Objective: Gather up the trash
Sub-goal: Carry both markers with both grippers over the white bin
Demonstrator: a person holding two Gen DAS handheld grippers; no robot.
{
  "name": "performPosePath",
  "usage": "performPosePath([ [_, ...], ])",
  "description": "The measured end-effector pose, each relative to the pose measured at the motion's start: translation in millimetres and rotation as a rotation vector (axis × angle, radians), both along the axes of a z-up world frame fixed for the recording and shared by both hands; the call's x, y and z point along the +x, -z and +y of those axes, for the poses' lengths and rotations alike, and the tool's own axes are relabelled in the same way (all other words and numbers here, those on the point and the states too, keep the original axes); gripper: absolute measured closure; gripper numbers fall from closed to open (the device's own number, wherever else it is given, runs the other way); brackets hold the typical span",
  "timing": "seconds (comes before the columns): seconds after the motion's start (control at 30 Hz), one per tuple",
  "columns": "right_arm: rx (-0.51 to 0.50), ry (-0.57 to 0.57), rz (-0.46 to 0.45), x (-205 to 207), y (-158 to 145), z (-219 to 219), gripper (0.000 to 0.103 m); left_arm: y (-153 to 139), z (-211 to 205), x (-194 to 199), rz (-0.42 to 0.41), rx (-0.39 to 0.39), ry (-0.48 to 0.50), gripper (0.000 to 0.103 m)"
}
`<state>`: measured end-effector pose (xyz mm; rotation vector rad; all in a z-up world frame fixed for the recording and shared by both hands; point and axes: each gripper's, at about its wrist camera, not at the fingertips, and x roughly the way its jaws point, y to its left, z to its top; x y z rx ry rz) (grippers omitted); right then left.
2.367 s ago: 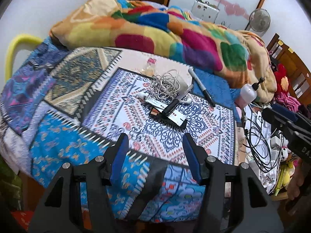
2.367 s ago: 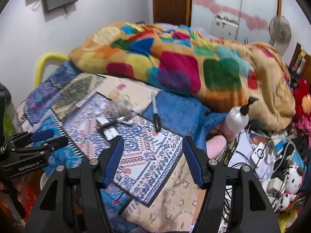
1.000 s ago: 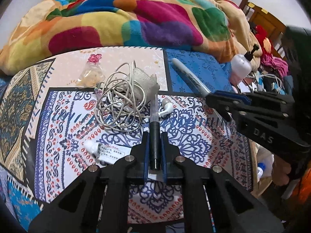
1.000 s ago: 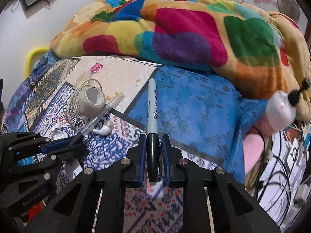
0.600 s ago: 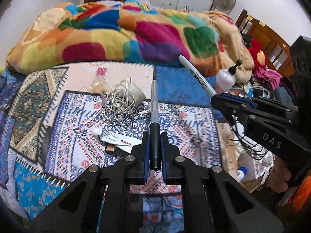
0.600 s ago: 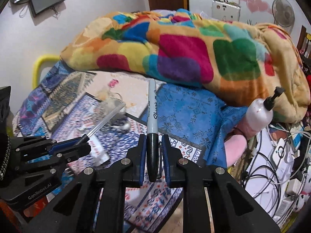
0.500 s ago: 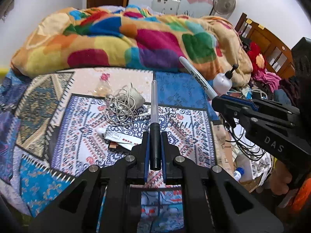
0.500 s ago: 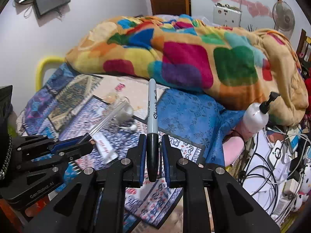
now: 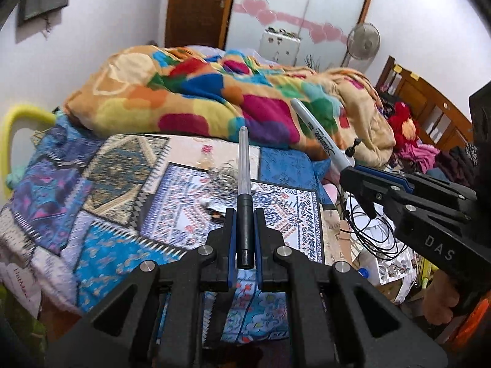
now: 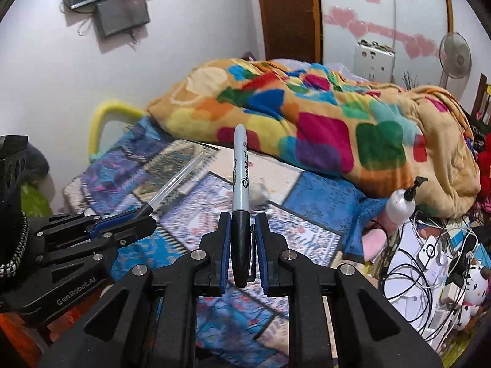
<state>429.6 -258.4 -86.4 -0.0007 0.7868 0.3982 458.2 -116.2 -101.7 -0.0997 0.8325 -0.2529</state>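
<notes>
While both are held above the bed [image 9: 190, 202], the left tool [image 9: 245, 236] is clenched on a clear pen [image 9: 244, 181] and the right tool [image 10: 241, 239] on a marker [image 10: 239, 184], each pinched by its dark end and jutting forward past the tips

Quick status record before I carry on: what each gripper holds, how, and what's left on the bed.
left gripper: shut on clear pen, clamped at its black end, clear barrel pointing forward
right gripper: shut on Sharpie marker, clamped at its black cap, grey barrel pointing forward
height: both held above the bed, touching nothing else
left on bed: tangled white cable, small clear bottle, a few small items too blurred to name
beside bed: pump bottle
bin: none in view
</notes>
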Motion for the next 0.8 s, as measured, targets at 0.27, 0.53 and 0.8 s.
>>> performPosePath([
  [0.27, 0.015, -0.076, -0.053, -46.1, -27.6, 38.1, 0.089, -27.3, 51.1, -59.2, -0.053, -0.012, -0.093, 0.094],
  [0.53, 0.018, -0.178, -0.070, -86.3, -36.9, 85.8, 0.089, -41.1, 107.4, -124.6, -0.093, -0.001, -0.209, 0.094],
  [0.8, 0.007, -0.303, -0.048, -124.3, -31.0, 143.0, 0.089, -34.3, 171.5, -185.2, -0.095, 0.001, -0.338, 0.094],
])
